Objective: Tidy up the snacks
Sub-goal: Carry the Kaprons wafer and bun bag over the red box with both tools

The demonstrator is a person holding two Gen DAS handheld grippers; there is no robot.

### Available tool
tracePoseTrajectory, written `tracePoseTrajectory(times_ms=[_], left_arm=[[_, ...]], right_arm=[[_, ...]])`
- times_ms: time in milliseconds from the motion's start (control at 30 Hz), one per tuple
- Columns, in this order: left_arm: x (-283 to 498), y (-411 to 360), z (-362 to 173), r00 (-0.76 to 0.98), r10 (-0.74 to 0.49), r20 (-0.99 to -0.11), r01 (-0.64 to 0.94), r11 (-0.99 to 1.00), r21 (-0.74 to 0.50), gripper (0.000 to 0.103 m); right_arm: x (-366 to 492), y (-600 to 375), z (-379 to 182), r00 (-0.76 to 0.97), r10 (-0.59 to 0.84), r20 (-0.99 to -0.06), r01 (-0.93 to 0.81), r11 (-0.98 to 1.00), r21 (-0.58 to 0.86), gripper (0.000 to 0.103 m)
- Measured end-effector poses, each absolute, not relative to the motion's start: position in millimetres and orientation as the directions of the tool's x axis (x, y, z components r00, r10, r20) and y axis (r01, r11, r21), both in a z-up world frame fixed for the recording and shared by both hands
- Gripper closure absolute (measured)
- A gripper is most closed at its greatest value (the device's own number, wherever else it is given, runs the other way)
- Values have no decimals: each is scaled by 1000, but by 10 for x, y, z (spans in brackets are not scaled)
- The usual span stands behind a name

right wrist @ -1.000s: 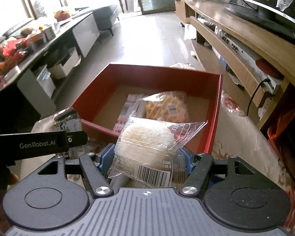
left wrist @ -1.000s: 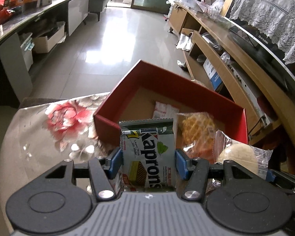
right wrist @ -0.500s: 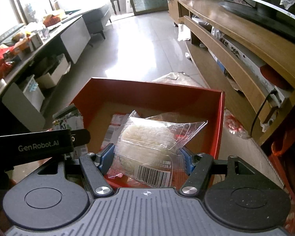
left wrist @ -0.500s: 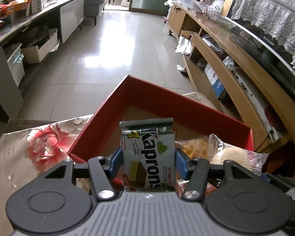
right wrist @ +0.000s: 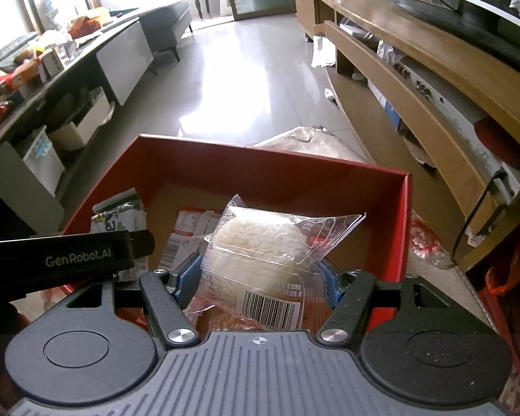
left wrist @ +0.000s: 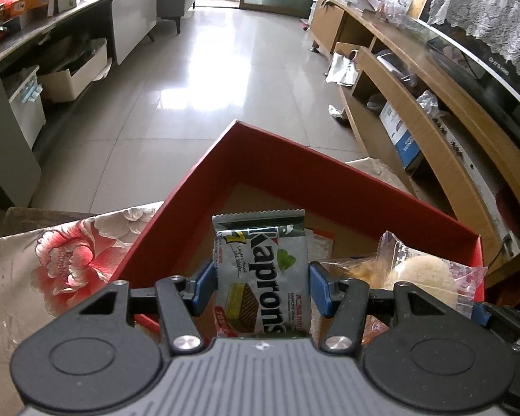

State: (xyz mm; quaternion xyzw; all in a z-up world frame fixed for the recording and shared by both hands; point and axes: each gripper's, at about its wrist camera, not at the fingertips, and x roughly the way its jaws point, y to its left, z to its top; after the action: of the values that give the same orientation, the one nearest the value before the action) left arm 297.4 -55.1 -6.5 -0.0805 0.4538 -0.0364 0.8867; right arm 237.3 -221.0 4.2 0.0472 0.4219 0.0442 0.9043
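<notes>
My left gripper (left wrist: 261, 286) is shut on a green and white Kaprons wafer pack (left wrist: 261, 274), held upright over the red box (left wrist: 294, 170). My right gripper (right wrist: 258, 279) is shut on a clear-wrapped white bun (right wrist: 256, 242), also over the red box (right wrist: 270, 170). The bun shows at the right of the left wrist view (left wrist: 421, 275); the wafer pack shows at the left of the right wrist view (right wrist: 119, 218). A red and white packet (right wrist: 187, 232) and a wrapped waffle (left wrist: 360, 270) lie inside the box.
The box sits on a floral tablecloth (left wrist: 62, 267). A long wooden TV shelf (right wrist: 433, 79) runs along the right. A grey counter with clutter (left wrist: 52, 10) stands at the left. Tiled floor (left wrist: 218, 79) lies beyond the box.
Both grippers have moved forward with their snacks, from in front of the box's near wall to over its inside. Both stay shut.
</notes>
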Motion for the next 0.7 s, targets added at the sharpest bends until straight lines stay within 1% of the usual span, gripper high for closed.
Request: tracePoseTrajectory(times_ms=[333, 467, 700], left_arm=[[3013, -532, -64, 581, -132, -803, -15, 985, -173, 42], [3006, -531, -35, 587, -137, -798, -18, 983, -182, 34], [2961, -483, 54, 606, -145, -782, -22, 980, -199, 31]], right_arm=[[2422, -2164, 29, 638, 118, -761, -61, 993, 102, 26], [2419, -2157, 49, 643, 110, -758, -58, 994, 95, 24], [2393, -2157, 124, 668, 105, -737, -59, 994, 89, 23]])
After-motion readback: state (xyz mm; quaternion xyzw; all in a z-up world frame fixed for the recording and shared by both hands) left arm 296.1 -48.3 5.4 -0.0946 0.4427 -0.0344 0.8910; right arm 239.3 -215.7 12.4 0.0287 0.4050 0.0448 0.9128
